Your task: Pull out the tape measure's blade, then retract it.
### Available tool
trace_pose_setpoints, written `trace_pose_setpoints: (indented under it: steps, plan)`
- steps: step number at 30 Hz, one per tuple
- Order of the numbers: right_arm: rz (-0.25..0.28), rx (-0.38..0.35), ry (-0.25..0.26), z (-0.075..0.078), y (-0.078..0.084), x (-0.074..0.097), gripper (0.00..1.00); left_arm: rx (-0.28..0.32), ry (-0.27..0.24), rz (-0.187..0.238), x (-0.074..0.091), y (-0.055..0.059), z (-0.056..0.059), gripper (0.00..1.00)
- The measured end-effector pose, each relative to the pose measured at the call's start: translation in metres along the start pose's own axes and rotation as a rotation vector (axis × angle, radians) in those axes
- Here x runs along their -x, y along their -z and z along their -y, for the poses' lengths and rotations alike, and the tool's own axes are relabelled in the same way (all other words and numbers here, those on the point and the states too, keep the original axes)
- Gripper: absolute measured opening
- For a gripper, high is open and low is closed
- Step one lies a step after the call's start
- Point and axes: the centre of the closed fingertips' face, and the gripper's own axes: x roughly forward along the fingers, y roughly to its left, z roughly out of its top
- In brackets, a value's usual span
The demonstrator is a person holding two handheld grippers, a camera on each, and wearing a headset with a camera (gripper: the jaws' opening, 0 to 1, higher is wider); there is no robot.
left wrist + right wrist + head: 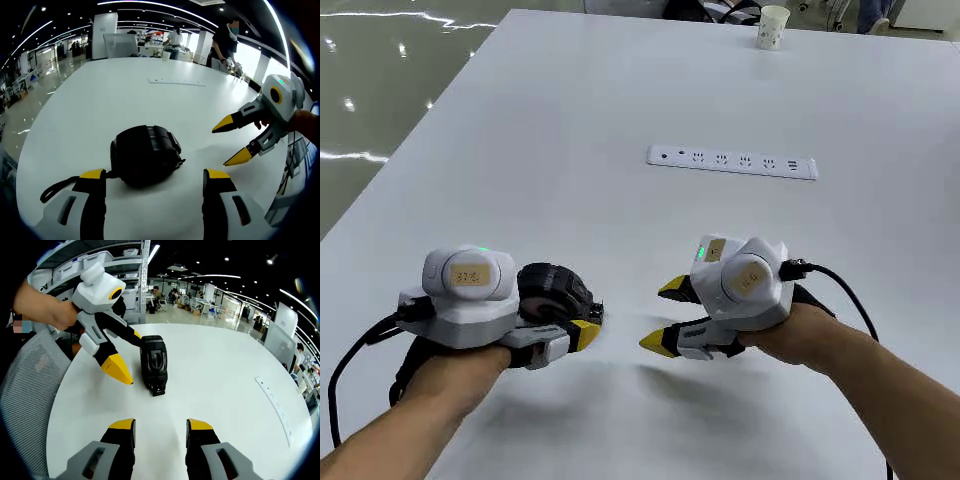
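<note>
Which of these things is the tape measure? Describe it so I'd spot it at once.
Look at the near end of the white table, where the left tool sits. Between its open yellow-tipped jaws lies the tape measure: a chunky black case with a strap, unlike the flat white power strip and paper cup farther back.

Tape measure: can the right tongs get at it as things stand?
Probably yes: right tongs are open, facing the tape measure across bare table; left tongs flank only its sides.
</note>
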Motion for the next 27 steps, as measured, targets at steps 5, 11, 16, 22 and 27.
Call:
trace_pose_setpoints:
  steps: [5, 11, 16, 22, 27]
  plan:
    - [0.005, -0.03, 0.024, -0.002, 0.005, 0.008, 0.39, -0.022, 0.016, -0.002, 0.003, 0.004, 0.002, 0.77]
    - [0.013, -0.072, 0.052, -0.003, 0.012, 0.017, 0.42, -0.04, 0.034, 0.001, 0.005, 0.008, 0.003, 0.78]
    - [0.015, -0.101, 0.069, -0.006, 0.02, 0.023, 0.44, -0.058, 0.053, 0.01, 0.008, 0.009, 0.005, 0.78]
    - [0.022, -0.15, 0.094, -0.01, 0.03, 0.032, 0.48, -0.086, 0.091, 0.034, 0.011, 0.009, 0.012, 0.81]
    - [0.05, -0.184, 0.129, -0.011, 0.032, 0.042, 0.52, -0.083, 0.096, 0.068, 0.014, 0.005, 0.011, 0.83]
